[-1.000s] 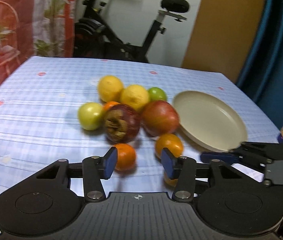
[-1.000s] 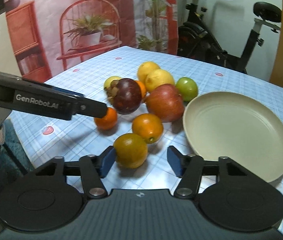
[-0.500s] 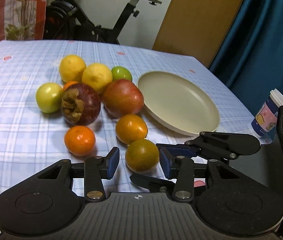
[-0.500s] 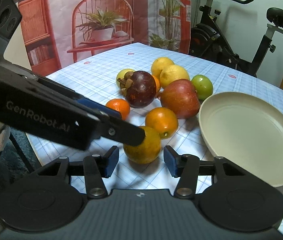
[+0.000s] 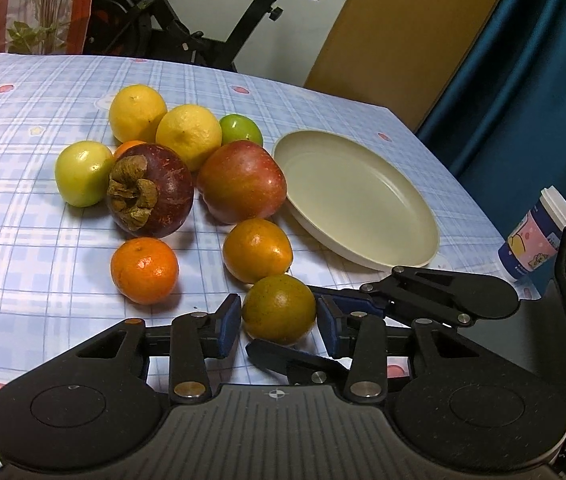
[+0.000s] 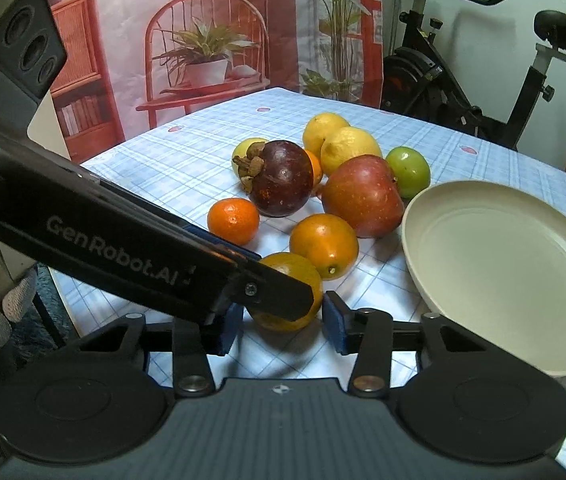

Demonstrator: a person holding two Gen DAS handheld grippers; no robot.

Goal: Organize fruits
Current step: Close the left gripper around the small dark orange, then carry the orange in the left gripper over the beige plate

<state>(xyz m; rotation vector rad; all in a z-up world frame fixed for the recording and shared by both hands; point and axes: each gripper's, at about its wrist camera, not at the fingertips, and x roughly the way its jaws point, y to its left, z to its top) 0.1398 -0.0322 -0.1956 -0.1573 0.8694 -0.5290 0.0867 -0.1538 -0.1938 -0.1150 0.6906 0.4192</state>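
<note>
progress: plate empty, all fruit on desk | left tool and right tool both closing around same orange, neither gripping

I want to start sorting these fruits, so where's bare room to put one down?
The cream plate is bare. The checked tablecloth is open left of the green apple and tangerine. It is crowded from the lemons to the greenish orange, where both hand-held grippers meet.
</note>
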